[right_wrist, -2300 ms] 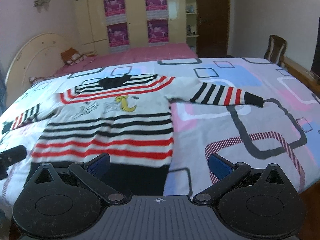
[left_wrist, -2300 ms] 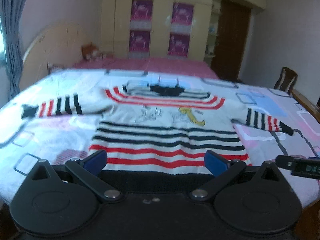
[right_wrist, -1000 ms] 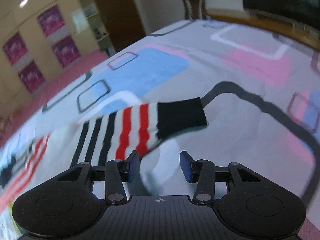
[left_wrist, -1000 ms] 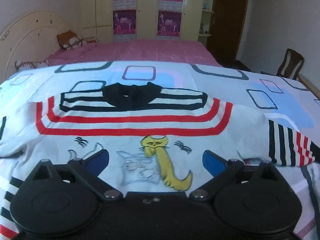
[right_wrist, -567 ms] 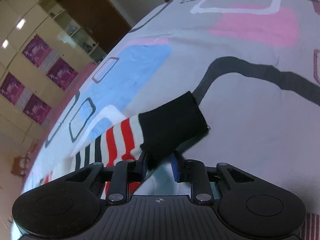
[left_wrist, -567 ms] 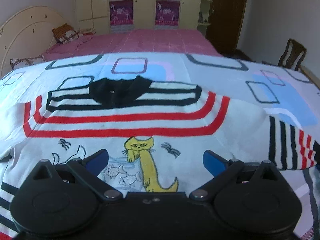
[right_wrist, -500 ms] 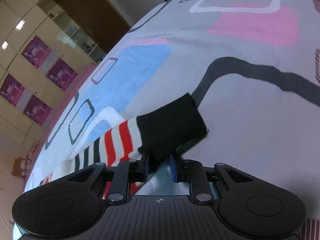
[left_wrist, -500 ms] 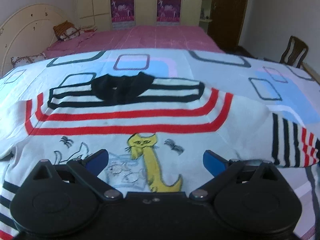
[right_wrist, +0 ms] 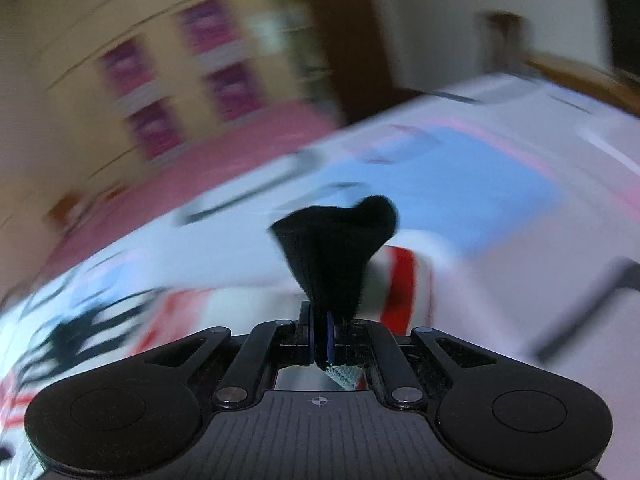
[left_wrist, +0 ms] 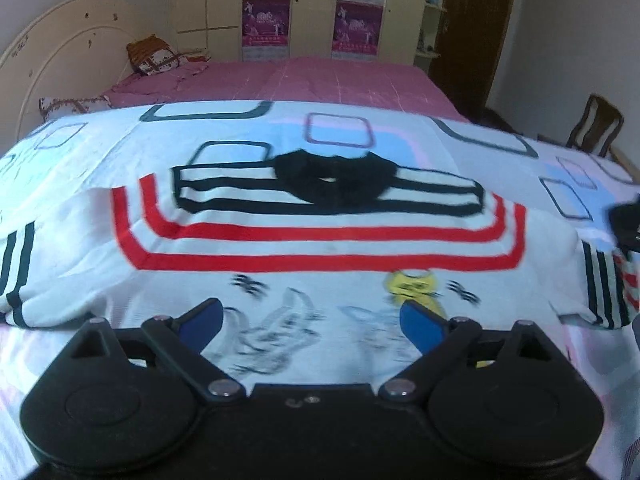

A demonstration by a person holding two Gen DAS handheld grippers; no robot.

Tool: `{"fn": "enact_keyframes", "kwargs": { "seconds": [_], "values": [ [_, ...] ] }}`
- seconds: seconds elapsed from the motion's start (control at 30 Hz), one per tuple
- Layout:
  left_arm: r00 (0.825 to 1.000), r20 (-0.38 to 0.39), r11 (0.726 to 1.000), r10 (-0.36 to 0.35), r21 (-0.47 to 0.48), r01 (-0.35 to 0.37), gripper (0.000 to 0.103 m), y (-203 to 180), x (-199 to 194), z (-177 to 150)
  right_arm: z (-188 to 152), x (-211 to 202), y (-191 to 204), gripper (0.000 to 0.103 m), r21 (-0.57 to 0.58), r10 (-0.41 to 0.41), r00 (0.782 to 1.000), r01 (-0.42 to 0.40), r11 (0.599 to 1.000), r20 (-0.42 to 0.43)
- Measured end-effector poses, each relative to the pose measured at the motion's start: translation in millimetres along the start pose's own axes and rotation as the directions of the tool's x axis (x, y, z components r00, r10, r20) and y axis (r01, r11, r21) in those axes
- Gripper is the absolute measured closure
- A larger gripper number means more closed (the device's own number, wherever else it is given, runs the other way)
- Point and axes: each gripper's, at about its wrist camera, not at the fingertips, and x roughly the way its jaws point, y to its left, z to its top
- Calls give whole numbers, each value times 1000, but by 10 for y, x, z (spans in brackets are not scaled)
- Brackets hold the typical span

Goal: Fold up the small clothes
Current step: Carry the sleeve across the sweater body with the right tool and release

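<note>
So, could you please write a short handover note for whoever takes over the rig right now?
Right gripper: shut on the black cuff of the sweater's right sleeve, lifted off the bedspread; view blurred.
Left gripper: open, empty, over the sweater chest.
Sweater lies front up, flat on the bedspread; its left sleeve is spread out.
Done: right cuff gripped.
Left: probably fold the right sleeve across the chest, then the left sleeve, then the body.

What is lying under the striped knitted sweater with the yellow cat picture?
The striped knitted sweater lies flat on a white bedsheet with square patterns, which shows all around it. The sheet directly beneath is covered. The right gripper pinches the black sleeve cuff.
</note>
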Motion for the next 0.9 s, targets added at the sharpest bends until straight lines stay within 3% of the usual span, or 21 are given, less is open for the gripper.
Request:
{"fn": "enact_keyframes", "kwargs": {
  "seconds": [0.13,0.3,0.43,0.5,0.53,0.57,0.6,0.7,0.73,0.77,0.83,0.9],
  "values": [
    [1000,-6,999,-28,-43,28,8,450,40,12,-305,71,1098,98,-168,133,990,-140,976,-53],
    [998,8,993,-65,-103,66,9,958,-21,44,-879,284,2222,98,-312,196,969,-235,921,-150],
    [995,2,985,-99,-140,98,10,1244,-12,59,-1245,666,2687,98,-355,182,951,-265,897,-251],
    [992,-2,981,-123,-151,122,12,1304,19,67,-1400,731,2842,97,-411,119,963,-212,887,-240],
    [990,-5,979,-138,-152,135,13,1305,44,74,-1452,701,2893,79,-454,89,972,-182,872,-218],
    [988,-7,977,-151,-151,149,15,1313,61,70,-1502,620,2929,45,-490,75,978,-164,856,-196],
    [985,-11,974,-172,-152,168,19,1287,97,74,-1516,539,2863,37,-496,91,980,-169,852,-179],
    [971,-33,960,-235,-165,227,26,1120,256,88,-1494,365,2668,45,-467,97,980,-169,868,-175],
    [962,-39,950,-271,-172,261,27,1036,319,80,-1468,311,2577,60,-449,97,978,-171,877,-183],
    [952,-51,940,-303,-178,290,33,951,383,75,-1446,263,2458,66,-431,84,978,-160,888,-191],
    [932,-81,925,-353,-179,335,42,754,517,71,-1384,153,2196,66,-403,33,984,-102,910,-175],
    [930,-97,928,-354,-163,336,43,604,601,61,-1324,70,1849,66,-357,-34,985,-29,934,-168]
  ]
}}
